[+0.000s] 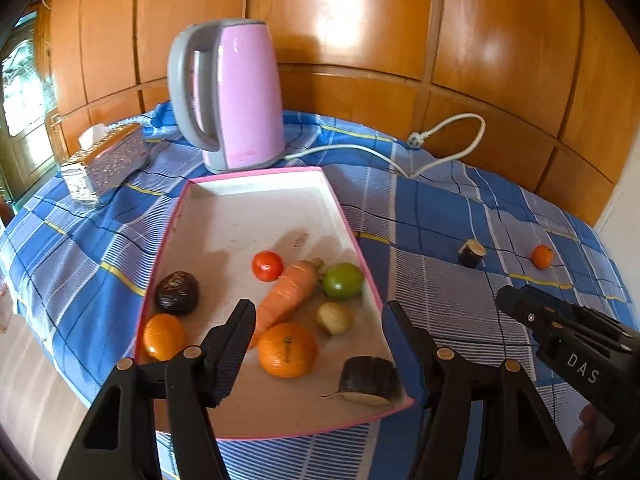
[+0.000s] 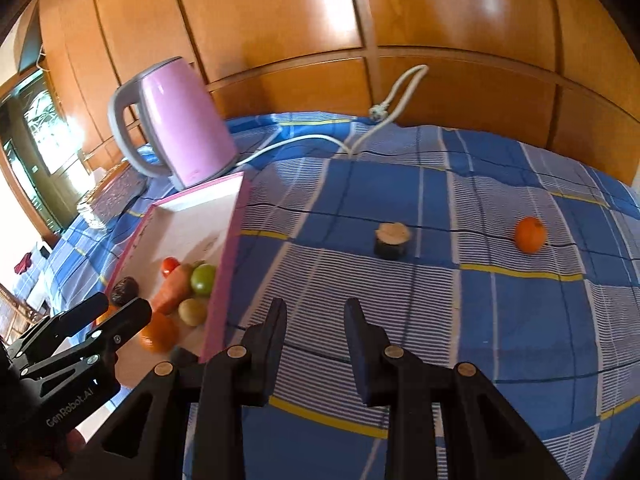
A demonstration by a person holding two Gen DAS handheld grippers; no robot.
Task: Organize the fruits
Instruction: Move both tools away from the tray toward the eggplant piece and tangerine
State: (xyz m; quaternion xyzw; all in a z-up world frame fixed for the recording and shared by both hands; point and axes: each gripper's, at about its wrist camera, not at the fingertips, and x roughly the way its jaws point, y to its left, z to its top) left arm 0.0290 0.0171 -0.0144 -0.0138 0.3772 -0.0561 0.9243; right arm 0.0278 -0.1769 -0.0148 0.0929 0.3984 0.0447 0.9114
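Observation:
A pink-rimmed white tray (image 1: 256,208) lies on the blue checked cloth. It holds two oranges (image 1: 287,350), a carrot (image 1: 286,294), a tomato (image 1: 267,265), a green fruit (image 1: 343,281), a small yellow fruit (image 1: 334,318), a dark round fruit (image 1: 177,293) and a dark cut piece (image 1: 370,380). My left gripper (image 1: 318,312) is open and empty over the tray's near end. My right gripper (image 2: 316,312) is open and empty above the cloth, right of the tray (image 2: 224,248). A small orange (image 2: 530,234) and a dark cut piece (image 2: 393,240) lie on the cloth beyond it.
A pink kettle (image 1: 232,96) stands behind the tray, its white cord (image 1: 440,148) trailing right along the cloth. A silver tissue box (image 1: 105,162) sits at the far left. Wooden panelling (image 1: 360,20) backs the table. The table edge drops off at the left.

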